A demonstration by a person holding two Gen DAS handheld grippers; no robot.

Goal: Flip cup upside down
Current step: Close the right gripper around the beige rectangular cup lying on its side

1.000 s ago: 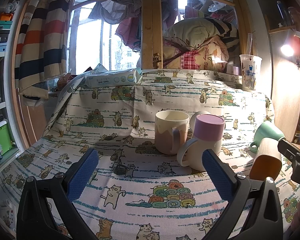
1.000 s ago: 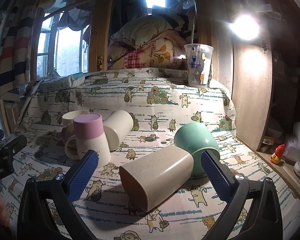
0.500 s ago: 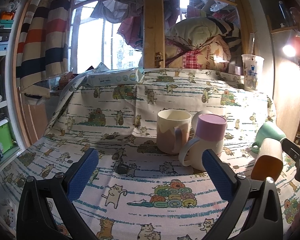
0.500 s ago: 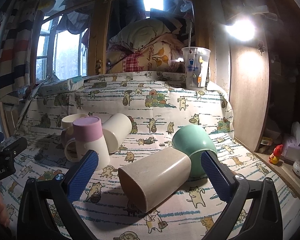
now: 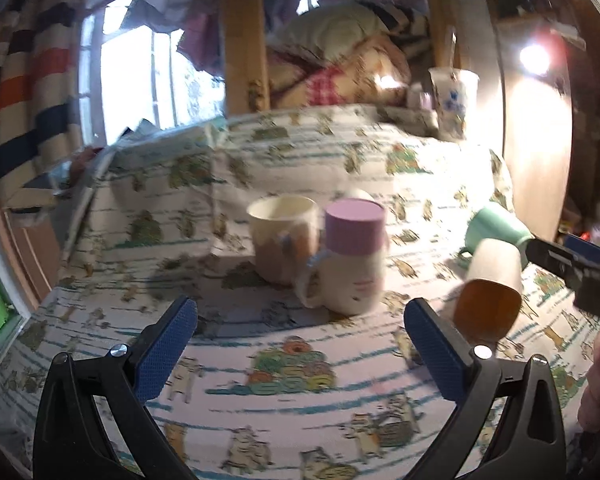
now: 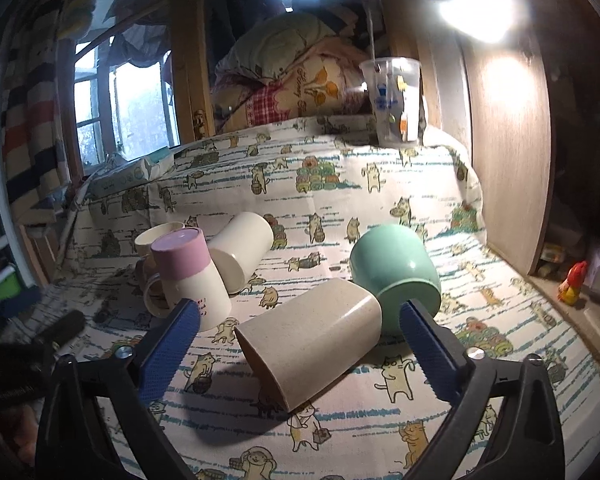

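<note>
Our right hand-held gripper (image 6: 300,344) had crept closer — jaws still spread, grasping nothing — until its pads flanked the toppled beige cup (image 6: 310,336), ready to clamp.

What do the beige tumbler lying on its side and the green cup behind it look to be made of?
Beige tumbler: probably wheat-straw or bamboo-fibre plastic; matte, faintly speckled, thin walls, no sharp glare. Green cup: smooth semi-gloss with soft highlights on its rounded body, so glazed ceramic or hard plastic; the look leaves that open.
</note>
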